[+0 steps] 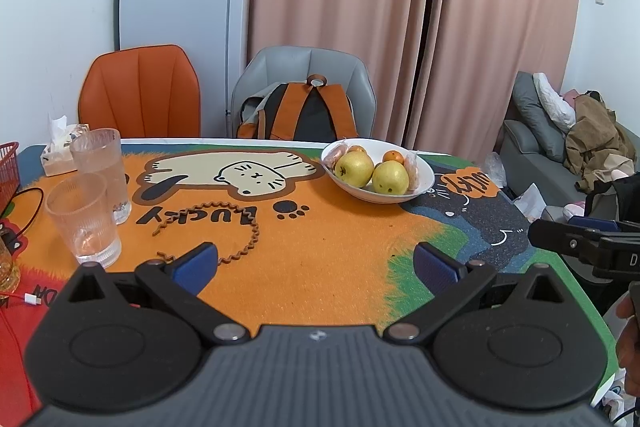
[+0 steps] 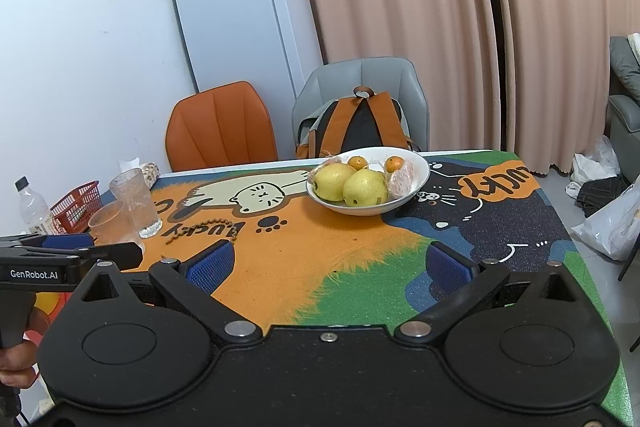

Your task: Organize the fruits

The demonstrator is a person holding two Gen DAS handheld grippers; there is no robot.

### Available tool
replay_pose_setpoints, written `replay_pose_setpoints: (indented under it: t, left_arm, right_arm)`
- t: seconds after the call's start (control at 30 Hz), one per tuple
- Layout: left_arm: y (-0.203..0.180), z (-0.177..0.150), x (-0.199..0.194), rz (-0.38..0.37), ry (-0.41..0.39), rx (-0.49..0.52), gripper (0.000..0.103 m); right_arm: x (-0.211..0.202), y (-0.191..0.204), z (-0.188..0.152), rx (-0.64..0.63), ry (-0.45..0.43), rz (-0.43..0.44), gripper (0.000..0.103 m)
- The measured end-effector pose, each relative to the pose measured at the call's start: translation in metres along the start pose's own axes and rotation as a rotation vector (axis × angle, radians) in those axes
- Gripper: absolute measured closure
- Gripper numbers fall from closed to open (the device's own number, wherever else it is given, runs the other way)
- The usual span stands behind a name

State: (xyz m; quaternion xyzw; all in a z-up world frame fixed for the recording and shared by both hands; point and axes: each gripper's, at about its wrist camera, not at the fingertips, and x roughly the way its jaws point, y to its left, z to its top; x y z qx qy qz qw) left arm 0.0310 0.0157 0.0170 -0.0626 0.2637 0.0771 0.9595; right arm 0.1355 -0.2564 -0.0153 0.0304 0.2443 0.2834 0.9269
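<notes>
left gripper (image 1: 316,263): blue pads spread wide, nothing between them, hovering over orange part of mat; also seen side-on at left edge of right wrist view, "GenRobot.AI" on body
right gripper (image 2: 332,265): blue pads spread wide, empty, over orange/green patch of mat; tip visible at right edge of left wrist view
hands: part of one hand (image 2: 18,363) on left gripper's handle, bottom left of right wrist view; sliver of the other (image 1: 630,343) at right edge of left wrist view
bowl (image 2: 416,187): white, shallow, on far side of table, straddling orange and dark areas of mat, well apart from both grippers
pears (image 2: 335,181): two yellow, side by side at front of bowl, touching
tangerines (image 2: 357,162): two small orange ones behind pears, in bowl
wrapped items (image 2: 401,179): pinkish, in clear wrap, one at right inside bowl beside a pear, one at back left rim; contents too unclear to name
mat (image 1: 340,247): cartoon cat print, "LUCKY" lettering, covers table top
glasses (image 1: 84,219): two clear ribbed tumblers, left side of table, just beside each other, upright
brown coiled cord (image 1: 240,231): lying on mat between glasses and left gripper
red basket (image 2: 78,207): far left edge of table, plastic bottle (image 2: 32,207) next to it
tissue pack (image 1: 58,147): behind glasses
chairs: orange chair (image 1: 140,91) and grey chair (image 1: 304,67) at far side; backpack (image 1: 304,115) on grey one
</notes>
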Motion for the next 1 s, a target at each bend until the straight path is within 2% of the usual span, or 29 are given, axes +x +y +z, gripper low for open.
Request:
replay_pose_setpoints:
  t: [1.0]
  left_arm:
    - [0.0024, 0.0006, -0.0032, -0.007, -0.001, -0.006, 0.000]
  right_arm:
    - [-0.0019, 0.0042, 0.0000, -0.006, 0.006, -0.003, 0.000]
